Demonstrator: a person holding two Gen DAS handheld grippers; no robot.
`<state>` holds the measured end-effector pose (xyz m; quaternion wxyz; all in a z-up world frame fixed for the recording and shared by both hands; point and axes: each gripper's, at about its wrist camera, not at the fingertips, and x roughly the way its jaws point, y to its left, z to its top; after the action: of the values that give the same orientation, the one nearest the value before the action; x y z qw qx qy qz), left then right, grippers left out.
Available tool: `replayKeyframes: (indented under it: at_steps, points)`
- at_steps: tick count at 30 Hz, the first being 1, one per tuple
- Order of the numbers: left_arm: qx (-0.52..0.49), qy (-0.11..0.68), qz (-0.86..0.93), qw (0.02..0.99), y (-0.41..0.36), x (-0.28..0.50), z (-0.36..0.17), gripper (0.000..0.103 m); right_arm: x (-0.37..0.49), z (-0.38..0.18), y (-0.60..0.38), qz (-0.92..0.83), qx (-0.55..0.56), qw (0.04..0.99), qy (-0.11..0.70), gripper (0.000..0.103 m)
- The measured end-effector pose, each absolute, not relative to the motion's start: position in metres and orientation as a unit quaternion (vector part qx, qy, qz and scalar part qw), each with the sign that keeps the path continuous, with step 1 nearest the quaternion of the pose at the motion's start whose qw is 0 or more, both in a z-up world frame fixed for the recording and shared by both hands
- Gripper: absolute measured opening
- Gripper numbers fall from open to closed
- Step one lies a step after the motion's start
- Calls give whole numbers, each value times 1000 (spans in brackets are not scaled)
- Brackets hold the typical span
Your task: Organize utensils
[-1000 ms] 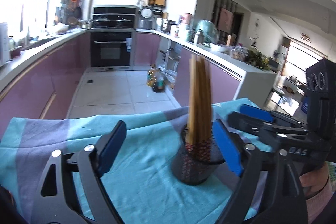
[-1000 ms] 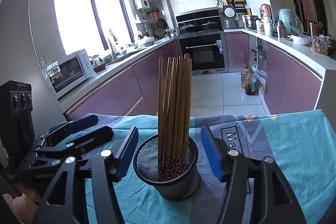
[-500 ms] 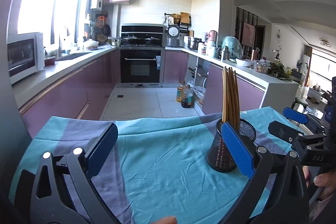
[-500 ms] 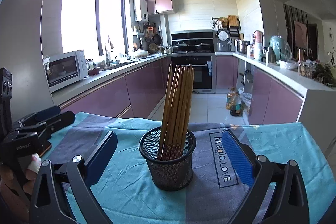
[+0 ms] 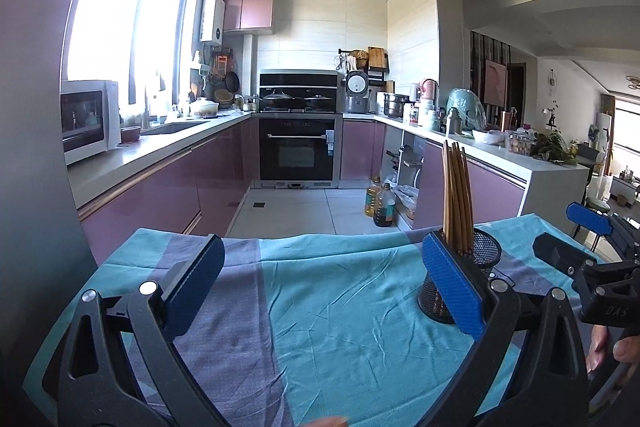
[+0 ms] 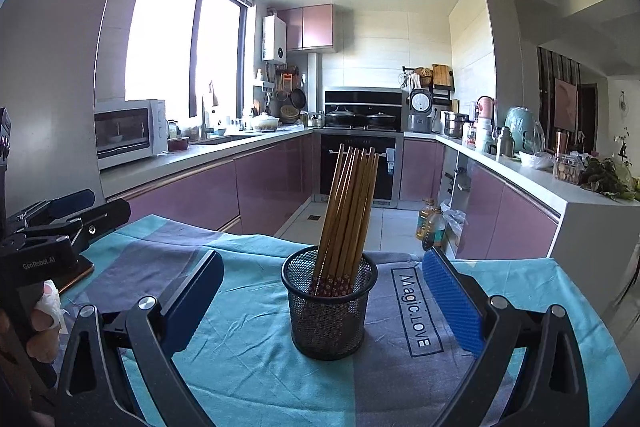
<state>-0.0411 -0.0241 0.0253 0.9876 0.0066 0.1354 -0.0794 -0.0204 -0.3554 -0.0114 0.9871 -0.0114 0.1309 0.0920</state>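
Observation:
A black mesh cup (image 6: 330,301) stands upright on the teal and grey tablecloth (image 6: 248,359), holding a bundle of wooden chopsticks (image 6: 348,211) that leans right. My right gripper (image 6: 322,301) is open and empty, its blue pads either side of the cup and nearer the camera than it. My left gripper (image 5: 320,287) is open and empty over bare cloth (image 5: 340,303). In the left wrist view the cup (image 5: 486,259) and chopsticks (image 5: 458,195) show behind the right pad. The left gripper also shows at the left edge of the right wrist view (image 6: 52,223).
The table's far edge (image 6: 400,255) drops to the kitchen floor. Purple cabinets line both sides, with an oven (image 5: 298,151) at the back. Oil bottles (image 5: 380,203) stand on the floor. The right gripper (image 5: 592,247) shows at the right of the left wrist view.
Both grippers have drawn back from the cup and risen. The cup now sits farther off in both views. The left gripper has swung left, away from it.

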Motion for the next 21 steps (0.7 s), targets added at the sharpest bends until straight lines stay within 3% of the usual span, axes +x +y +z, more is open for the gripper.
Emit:
replayKeyframes:
  at_steps: [21]
  points:
    - [17, 101, -55, 993, -22, -62, 30, 97, -25, -10, -351, 87, -1, 989, 123, 96]
